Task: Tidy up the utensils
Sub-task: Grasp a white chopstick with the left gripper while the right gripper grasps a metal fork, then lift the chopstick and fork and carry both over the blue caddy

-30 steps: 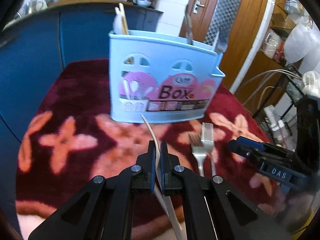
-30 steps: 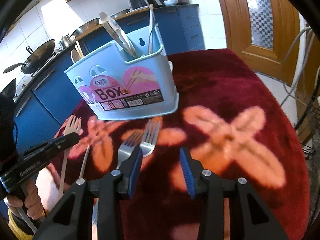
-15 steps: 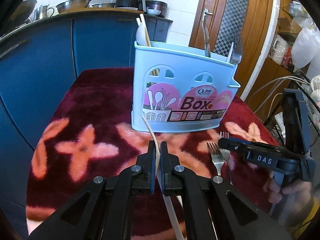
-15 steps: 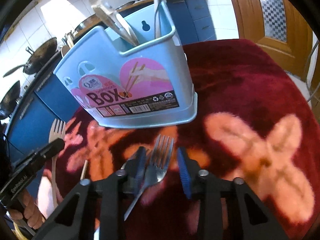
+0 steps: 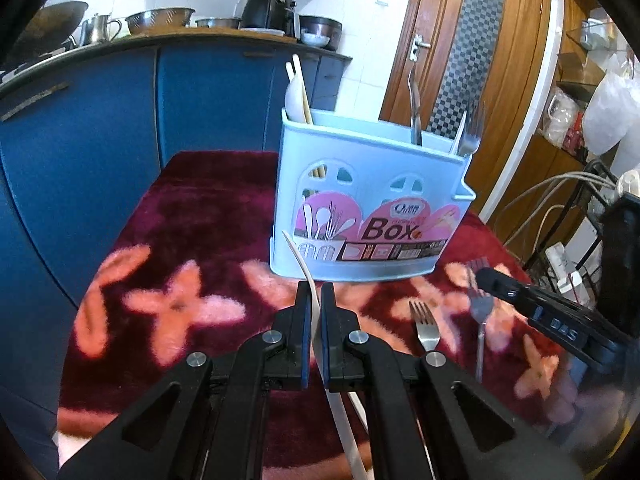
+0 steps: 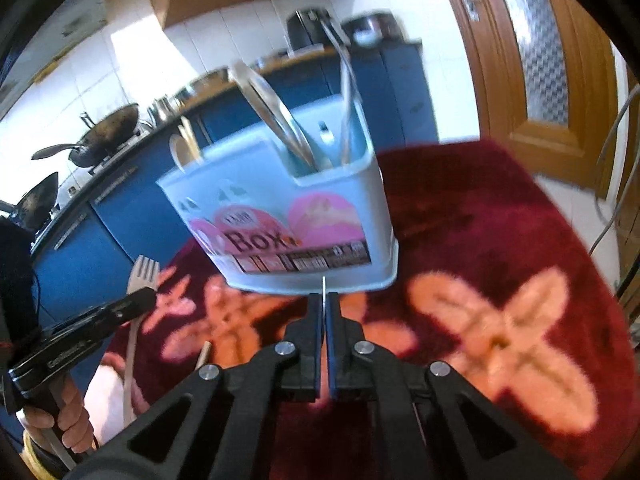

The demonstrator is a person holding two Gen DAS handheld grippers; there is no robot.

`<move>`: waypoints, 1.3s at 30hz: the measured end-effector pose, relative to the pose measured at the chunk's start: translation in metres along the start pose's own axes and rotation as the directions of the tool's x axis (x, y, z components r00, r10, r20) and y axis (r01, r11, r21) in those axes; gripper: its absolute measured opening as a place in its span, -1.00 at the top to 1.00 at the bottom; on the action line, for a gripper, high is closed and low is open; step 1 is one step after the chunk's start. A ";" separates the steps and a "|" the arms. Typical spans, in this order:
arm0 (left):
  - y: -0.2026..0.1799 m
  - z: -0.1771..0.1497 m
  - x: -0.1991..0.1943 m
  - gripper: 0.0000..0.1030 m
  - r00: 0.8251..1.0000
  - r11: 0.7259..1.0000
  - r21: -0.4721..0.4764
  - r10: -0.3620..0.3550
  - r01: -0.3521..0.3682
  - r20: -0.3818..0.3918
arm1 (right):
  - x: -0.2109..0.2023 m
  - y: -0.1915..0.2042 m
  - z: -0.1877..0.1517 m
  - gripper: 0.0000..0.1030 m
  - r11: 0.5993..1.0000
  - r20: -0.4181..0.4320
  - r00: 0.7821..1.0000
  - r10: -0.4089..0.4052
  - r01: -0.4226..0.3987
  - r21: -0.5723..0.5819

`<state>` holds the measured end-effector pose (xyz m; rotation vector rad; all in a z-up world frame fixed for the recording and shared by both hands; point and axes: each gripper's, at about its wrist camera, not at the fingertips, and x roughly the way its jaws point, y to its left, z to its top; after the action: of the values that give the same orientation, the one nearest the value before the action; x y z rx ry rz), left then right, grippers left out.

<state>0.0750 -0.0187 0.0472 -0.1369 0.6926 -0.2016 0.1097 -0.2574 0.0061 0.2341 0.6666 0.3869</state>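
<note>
Before the blue holder (image 5: 372,208), left claw (image 5: 314,308) clamps a pale fork, right claw (image 6: 323,312) clamps a steel fork, both ready for slotting.

— How is the utensil box (image 5: 372,200) placed?
— It is stood upright on the red flowered surface (image 5: 192,216), pale blue, with chopsticks (image 5: 301,88) and steel pieces held inside.
— And the loose utensils?
— One steel fork (image 5: 425,326) is left lying flat. A second fork (image 5: 480,312) and a pale fork (image 6: 136,300) are clamped and raised.
</note>
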 end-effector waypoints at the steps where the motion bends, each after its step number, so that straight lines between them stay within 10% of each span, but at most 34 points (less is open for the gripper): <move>1: 0.000 0.001 -0.003 0.96 1.000 1.000 -0.002 0.003 -0.003 0.012 | -0.008 0.005 0.000 0.95 1.000 0.025 1.000 -0.011 0.012 -0.016; 12: -0.002 0.007 -0.019 0.96 0.998 1.000 -0.006 0.028 -0.028 0.059 | -0.065 0.031 0.012 0.95 0.989 0.215 0.972 -0.096 0.117 -0.089; 39: 0.009 0.012 -0.038 0.96 0.993 0.998 -0.039 0.057 -0.053 0.107 | -0.087 0.045 0.015 0.94 0.985 0.259 0.958 -0.121 0.147 -0.087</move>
<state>0.0557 -0.0007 0.0780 -0.1616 0.5920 -0.1280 0.0444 -0.2547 0.0808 0.1336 0.4065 0.2551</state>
